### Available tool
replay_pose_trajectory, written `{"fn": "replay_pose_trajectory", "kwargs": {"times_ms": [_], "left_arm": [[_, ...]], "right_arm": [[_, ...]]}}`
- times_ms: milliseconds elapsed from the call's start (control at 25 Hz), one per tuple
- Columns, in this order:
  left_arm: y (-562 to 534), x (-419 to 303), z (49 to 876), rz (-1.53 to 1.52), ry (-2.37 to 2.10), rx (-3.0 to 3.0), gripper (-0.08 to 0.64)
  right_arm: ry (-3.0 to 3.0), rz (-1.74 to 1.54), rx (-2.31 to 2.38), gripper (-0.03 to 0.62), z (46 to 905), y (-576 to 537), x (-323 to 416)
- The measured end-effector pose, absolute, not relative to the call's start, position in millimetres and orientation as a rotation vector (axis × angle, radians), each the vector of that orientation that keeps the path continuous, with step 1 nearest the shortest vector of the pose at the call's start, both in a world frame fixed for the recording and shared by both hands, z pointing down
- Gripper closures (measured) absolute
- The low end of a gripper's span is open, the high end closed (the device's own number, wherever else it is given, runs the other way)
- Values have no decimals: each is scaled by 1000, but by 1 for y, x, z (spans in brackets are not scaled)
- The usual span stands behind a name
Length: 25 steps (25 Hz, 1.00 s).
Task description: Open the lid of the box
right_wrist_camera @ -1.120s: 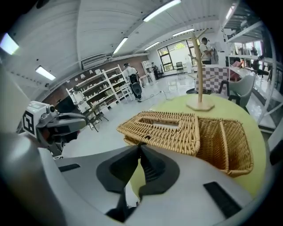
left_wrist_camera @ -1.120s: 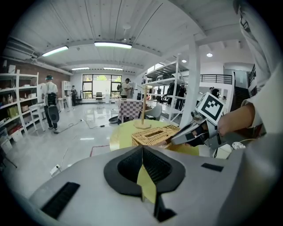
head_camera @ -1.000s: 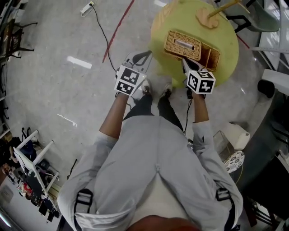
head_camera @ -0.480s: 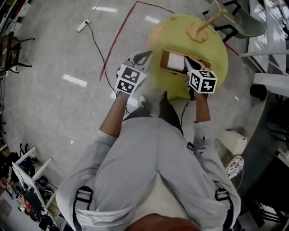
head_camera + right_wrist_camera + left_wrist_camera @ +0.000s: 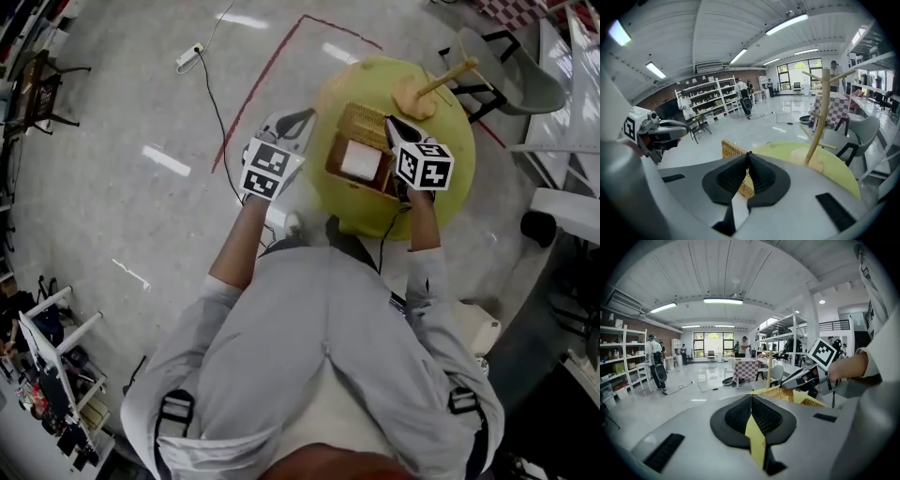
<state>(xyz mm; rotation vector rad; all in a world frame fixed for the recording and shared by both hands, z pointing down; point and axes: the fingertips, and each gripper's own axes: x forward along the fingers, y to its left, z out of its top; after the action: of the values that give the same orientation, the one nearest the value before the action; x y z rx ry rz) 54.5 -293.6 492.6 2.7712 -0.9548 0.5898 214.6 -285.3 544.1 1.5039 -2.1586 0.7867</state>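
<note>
A wicker box [image 5: 335, 169] stands on the round yellow-green table [image 5: 450, 183], with something white inside it. Its wicker lid [image 5: 362, 120] stands raised at the far side. My right gripper [image 5: 389, 123] is shut on the lid's right edge; in the right gripper view the lid [image 5: 732, 151] shows just behind the closed right gripper [image 5: 748, 153]. My left gripper [image 5: 301, 115] hangs shut and empty to the left of the box, off the table's edge. In the left gripper view the left gripper [image 5: 751, 397] points past the wicker box [image 5: 779, 393].
A wooden peg stand [image 5: 424, 91] sits on the table's far side, close to the lid. A chair [image 5: 511, 56] stands beyond the table. On the floor at the left lie a red tape line [image 5: 253, 89] and a power strip [image 5: 190, 56] with its cable.
The lid has swung up from flat on the box to raised, with my right gripper on it, and the white contents now show. Both grippers have moved farther over the table.
</note>
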Motion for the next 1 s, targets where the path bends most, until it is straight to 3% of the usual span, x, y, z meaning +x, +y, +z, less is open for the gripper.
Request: {"fn": "replay_pose_trajectory", "kwargs": {"times_ms": [1000], "left_arm": [[-339, 80, 577, 786, -1054, 2523, 531]], "right_arm": [[-2052, 833, 1070, 554, 676, -363, 231]]}}
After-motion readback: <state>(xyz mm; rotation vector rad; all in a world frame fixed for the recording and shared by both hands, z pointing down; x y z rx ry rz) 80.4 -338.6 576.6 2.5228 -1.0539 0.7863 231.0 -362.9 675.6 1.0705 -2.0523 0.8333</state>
